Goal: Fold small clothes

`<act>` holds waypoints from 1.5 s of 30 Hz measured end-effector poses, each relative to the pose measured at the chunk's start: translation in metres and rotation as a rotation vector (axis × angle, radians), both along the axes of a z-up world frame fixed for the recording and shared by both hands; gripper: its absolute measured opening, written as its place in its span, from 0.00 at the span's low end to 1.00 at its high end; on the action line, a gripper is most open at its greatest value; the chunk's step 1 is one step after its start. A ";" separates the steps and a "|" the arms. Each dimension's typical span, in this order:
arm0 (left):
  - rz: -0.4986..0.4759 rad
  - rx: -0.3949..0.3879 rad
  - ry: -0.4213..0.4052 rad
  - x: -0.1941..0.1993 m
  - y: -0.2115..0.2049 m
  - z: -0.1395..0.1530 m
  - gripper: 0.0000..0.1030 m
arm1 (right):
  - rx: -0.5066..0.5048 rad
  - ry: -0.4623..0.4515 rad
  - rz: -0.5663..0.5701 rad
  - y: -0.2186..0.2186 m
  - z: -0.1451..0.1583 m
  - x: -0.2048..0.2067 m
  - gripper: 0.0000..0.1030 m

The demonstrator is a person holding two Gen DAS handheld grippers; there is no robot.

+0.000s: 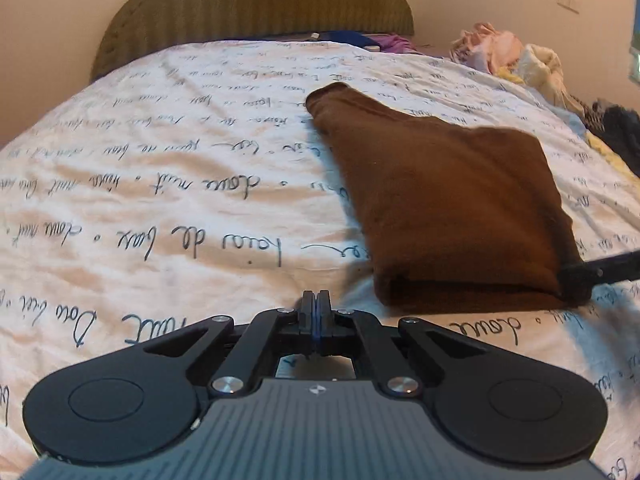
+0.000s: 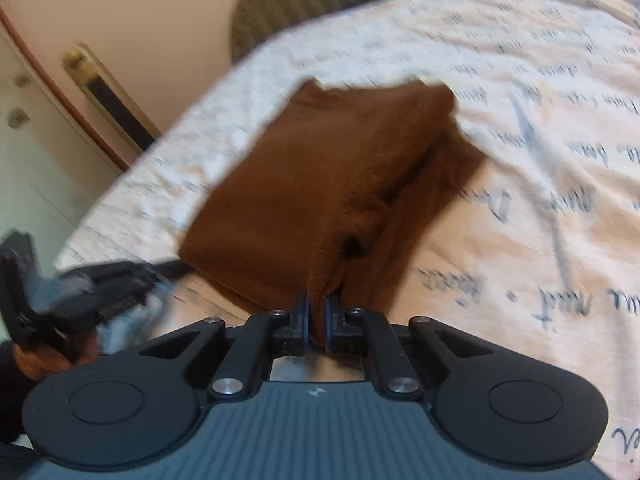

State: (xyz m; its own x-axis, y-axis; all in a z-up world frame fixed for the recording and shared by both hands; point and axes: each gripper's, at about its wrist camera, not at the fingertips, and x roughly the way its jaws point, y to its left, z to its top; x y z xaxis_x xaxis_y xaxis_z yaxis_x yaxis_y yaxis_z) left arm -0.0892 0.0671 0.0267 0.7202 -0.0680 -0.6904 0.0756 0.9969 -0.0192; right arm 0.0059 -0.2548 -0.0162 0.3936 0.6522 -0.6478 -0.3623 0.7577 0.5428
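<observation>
A brown garment (image 1: 444, 200) lies partly folded on the bed, with one narrow end reaching toward the headboard. In the right wrist view it (image 2: 320, 184) is lifted at the near corner. My right gripper (image 2: 316, 316) is shut on that corner; it shows in the left wrist view (image 1: 576, 280) at the garment's right near corner. My left gripper (image 1: 316, 312) is shut and empty, just left of the garment's near edge; it appears blurred in the right wrist view (image 2: 100, 284).
The bed has a white sheet with handwritten script (image 1: 160, 184). An olive headboard (image 1: 256, 4) stands behind. A pile of other clothes (image 1: 520, 60) lies along the bed's right side. A door (image 2: 48, 128) is at the left.
</observation>
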 end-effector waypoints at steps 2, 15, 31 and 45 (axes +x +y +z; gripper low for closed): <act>-0.020 -0.009 -0.022 -0.007 0.003 0.009 0.02 | 0.055 0.021 0.005 -0.004 0.002 -0.002 0.06; -0.253 0.076 -0.198 0.003 -0.068 0.024 0.54 | 0.137 0.042 -0.285 -0.021 0.016 0.109 0.42; -0.107 0.012 -0.119 -0.022 -0.053 0.009 0.85 | -0.040 -0.278 -0.309 -0.017 0.046 -0.019 0.55; -0.057 0.068 -0.060 -0.018 -0.057 -0.021 1.00 | -0.440 -0.279 -0.455 0.055 -0.015 -0.070 1.00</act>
